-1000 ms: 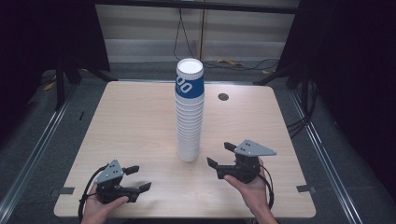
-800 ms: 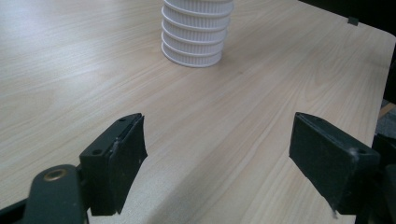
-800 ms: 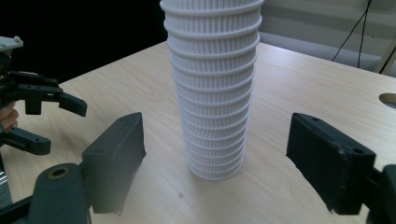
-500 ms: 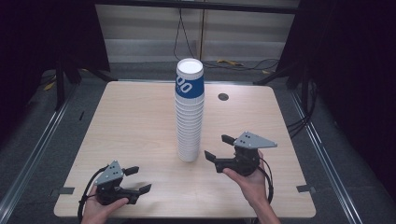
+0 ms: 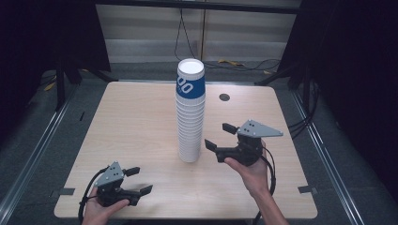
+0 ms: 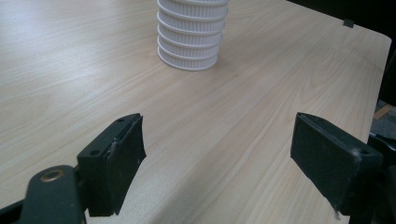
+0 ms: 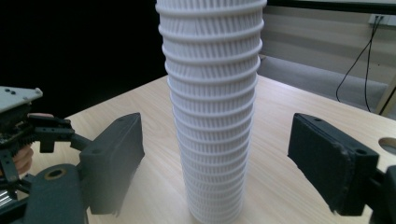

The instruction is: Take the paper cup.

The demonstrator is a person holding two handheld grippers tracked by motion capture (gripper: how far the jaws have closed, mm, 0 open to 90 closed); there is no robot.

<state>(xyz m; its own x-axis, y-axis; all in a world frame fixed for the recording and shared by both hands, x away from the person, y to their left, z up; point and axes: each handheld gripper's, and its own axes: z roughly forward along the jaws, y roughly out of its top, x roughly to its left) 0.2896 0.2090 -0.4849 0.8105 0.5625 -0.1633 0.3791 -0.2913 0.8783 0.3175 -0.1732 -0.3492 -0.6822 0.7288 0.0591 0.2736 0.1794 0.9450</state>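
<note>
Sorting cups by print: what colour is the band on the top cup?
Blue with white lettering, on the top cup of the stack; best in the high view.

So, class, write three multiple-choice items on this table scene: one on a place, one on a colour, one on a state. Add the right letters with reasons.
1. Where does the cup stack stand?
A. near the middle of the table
B. at the table's left edge
C. on the floor

2. What colour is the band on the top cup?
A. red
B. blue
C. green

3. How do the jaws of the right hand-held gripper stand?
A. clamped on the stack
B. open, apart from the stack
C. shut on nothing

Answers:
1 A: the high view shows the stack about midway across the tabletop.
2 B: a blue band with white print wraps the top cup.
3 B: the right gripper view shows a gap between each pad and the stack.
</note>
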